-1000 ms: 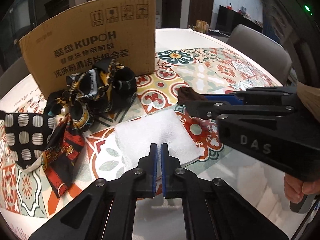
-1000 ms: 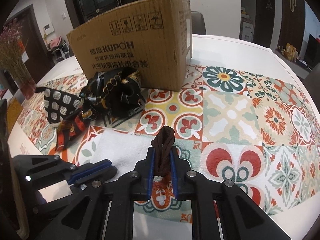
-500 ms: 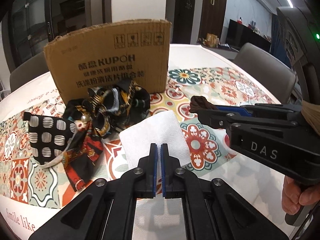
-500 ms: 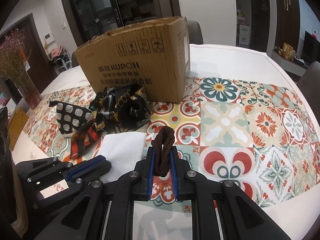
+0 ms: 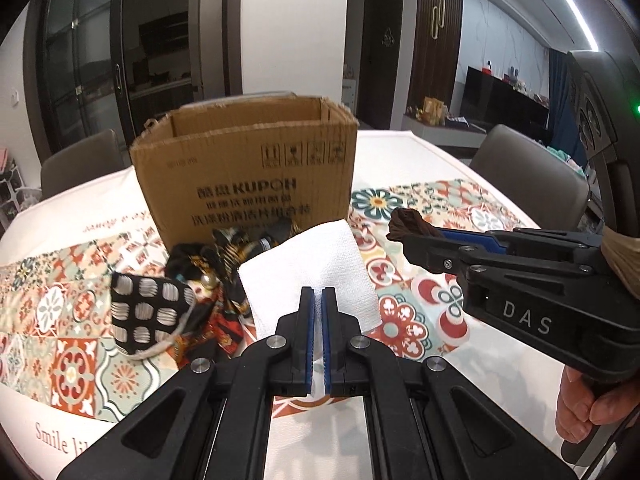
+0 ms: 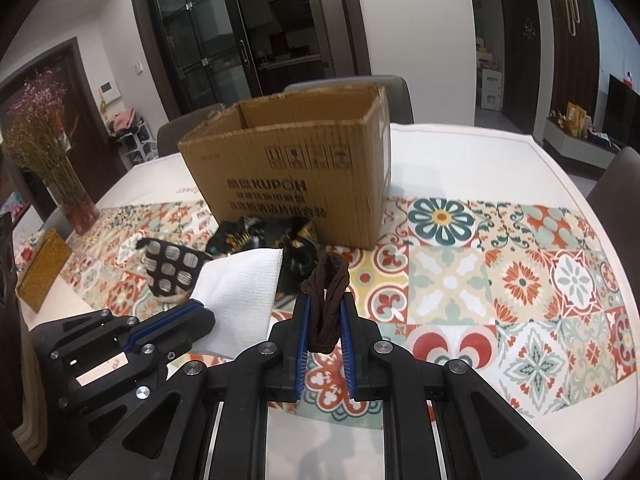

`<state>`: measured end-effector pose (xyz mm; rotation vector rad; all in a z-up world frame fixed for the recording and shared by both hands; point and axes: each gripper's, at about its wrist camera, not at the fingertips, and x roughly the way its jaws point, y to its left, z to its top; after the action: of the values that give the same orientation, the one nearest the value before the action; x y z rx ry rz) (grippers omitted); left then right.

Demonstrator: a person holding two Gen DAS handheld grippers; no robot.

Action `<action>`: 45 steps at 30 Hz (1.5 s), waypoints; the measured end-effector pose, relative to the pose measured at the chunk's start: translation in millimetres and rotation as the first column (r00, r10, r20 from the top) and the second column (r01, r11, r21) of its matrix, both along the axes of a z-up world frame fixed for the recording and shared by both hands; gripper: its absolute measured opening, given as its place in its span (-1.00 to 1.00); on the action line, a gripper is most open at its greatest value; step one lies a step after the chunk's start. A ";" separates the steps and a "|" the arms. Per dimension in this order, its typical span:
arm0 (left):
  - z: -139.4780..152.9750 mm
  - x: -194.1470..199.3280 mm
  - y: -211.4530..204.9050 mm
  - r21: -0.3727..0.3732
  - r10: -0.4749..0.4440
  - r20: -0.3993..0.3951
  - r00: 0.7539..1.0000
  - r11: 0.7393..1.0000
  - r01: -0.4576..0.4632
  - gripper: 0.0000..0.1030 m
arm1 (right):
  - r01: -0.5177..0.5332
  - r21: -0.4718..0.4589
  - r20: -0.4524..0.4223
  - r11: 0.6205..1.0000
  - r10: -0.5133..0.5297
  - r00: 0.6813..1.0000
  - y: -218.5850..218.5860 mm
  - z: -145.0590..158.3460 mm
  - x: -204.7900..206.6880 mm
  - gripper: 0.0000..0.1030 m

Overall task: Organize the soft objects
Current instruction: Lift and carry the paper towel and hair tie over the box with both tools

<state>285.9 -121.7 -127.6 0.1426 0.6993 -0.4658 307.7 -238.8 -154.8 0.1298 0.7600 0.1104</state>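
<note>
Your left gripper (image 5: pixel 318 300) was clenched on the near edge of the white folded cloth (image 5: pixel 308 264), which stood up from the jaws as a flat sheet, its long axis running away from you toward the box. Your right gripper (image 6: pixel 324 312) was clamped on a dark brown twisted hair tie (image 6: pixel 326 300), its loop poking up above the pads and its length lying along the fingers. Both loads were off the table, held side by side, the cloth to the left of the hair tie. Straight ahead of both grippers, and higher in each view than the fingertips, stood the open cardboard box (image 5: pixel 248 176) on the patterned tablecloth (image 6: pixel 500 272); its open top faced up, with the front wall toward you. The right gripper looked the nearer to the box's right-hand corner, the left to its middle, though neither was yet over the rim. I judge the coming move turned on clearing that front wall. At the box's foot lay the printed silk scarf (image 5: pixel 224 252) and the black dotted pouch (image 5: pixel 148 312), both untouched.
</note>
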 end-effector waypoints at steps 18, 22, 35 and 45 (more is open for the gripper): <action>53.5 0.1 19.5 -0.026 0.027 0.118 0.993 0.999 -0.024 -0.90 | -0.009 0.002 0.104 1.000 0.009 0.995 14.3 55.7 -6.9 -0.70; 63.1 2.3 23.8 -0.025 0.031 0.145 0.989 0.999 -0.028 -0.90 | -0.011 0.000 0.128 1.000 0.011 0.992 18.3 66.1 -5.9 -0.70; 90.9 18.4 34.8 -0.030 0.035 0.230 0.972 0.999 -0.029 -0.90 | -0.012 -0.007 0.193 1.000 0.013 0.981 30.1 94.3 7.7 -0.70; 105.0 49.4 38.6 -0.038 0.039 0.280 0.959 0.999 -0.029 -0.90 | -0.004 -0.010 0.241 1.000 0.006 0.971 35.4 108.4 34.3 -0.70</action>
<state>335.3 -83.1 -22.6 0.1609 0.4144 -0.4139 342.0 -203.4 -46.5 0.1037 0.5184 0.1246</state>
